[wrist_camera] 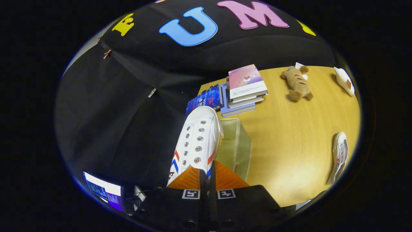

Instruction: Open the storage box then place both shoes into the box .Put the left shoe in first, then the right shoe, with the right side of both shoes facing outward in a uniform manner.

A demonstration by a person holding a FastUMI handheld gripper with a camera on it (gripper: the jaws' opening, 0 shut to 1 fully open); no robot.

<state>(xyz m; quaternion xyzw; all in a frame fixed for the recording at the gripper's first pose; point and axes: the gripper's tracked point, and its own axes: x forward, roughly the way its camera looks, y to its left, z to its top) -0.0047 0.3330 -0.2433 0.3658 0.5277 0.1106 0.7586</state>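
A white canvas shoe [197,141] with metal eyelets and red and blue side marks hangs in the air, held at its heel collar. My gripper [207,175] is shut on that shoe, both fingers pressed together on its fabric. Just beyond the shoe and below it stands the clear storage box [236,145] on the wooden table [289,135], by the table's left edge. I cannot tell if its lid is open. The second white shoe [339,156] lies on its side far off to the right on the table.
A stack of books [246,88] and a blue booklet [204,100] sit past the box. A brown plush toy [296,83] and a white packet [344,80] lie at the far right. A lit screen [104,190] stands low on the left.
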